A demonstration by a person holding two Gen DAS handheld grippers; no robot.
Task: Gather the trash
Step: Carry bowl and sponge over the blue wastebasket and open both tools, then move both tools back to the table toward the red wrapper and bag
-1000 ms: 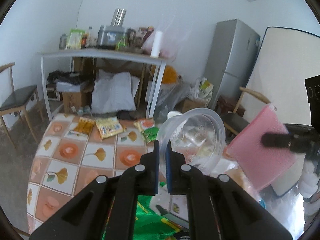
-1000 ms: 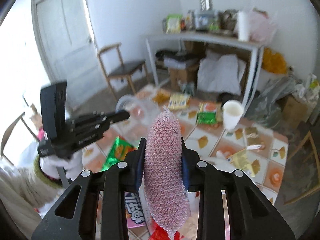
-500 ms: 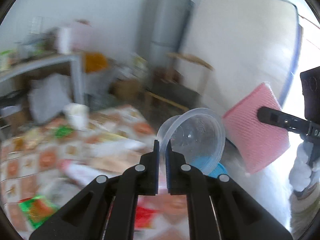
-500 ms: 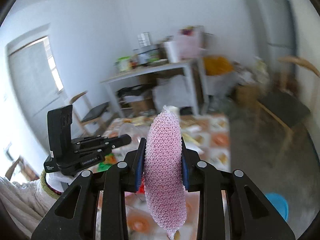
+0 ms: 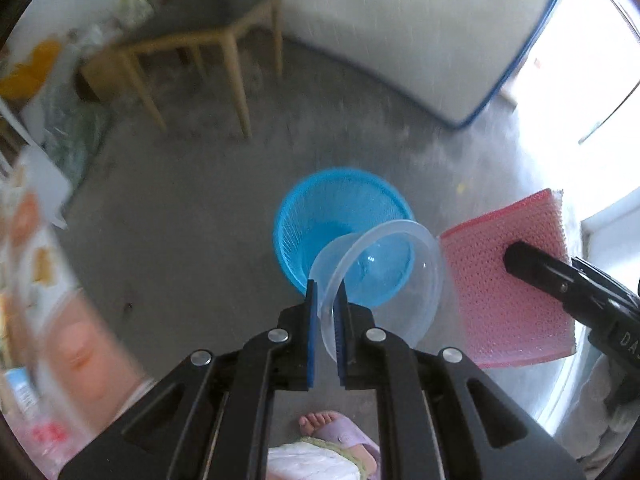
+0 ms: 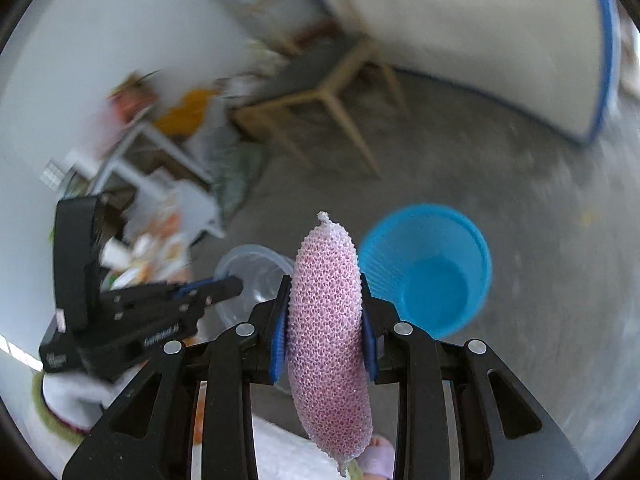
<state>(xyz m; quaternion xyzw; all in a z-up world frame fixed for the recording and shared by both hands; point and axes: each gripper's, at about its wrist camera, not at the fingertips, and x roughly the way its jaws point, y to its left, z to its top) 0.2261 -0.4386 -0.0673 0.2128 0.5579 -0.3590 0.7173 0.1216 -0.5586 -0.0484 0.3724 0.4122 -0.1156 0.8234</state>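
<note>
Two grippers are in my hands, both held above a grey concrete floor [image 5: 168, 216]. My left gripper [image 5: 325, 292] pinches the rim of a clear plastic bowl [image 5: 384, 272], its blue pads closed tight on the thin wall. My right gripper [image 6: 324, 312] squeezes a pink foam mesh pad [image 6: 326, 340] between its fingers; from the left camera the same pad [image 5: 508, 288] shows as a flat pink square just right of the bowl. Below both items stands a blue mesh wastebasket [image 5: 312, 208] on the floor, its opening facing up. A wooden chair [image 5: 200, 36] stands farther back, near a white panel with a blue edge [image 5: 400, 32]. My sandalled foot [image 5: 340, 436] shows at the bottom.
</note>
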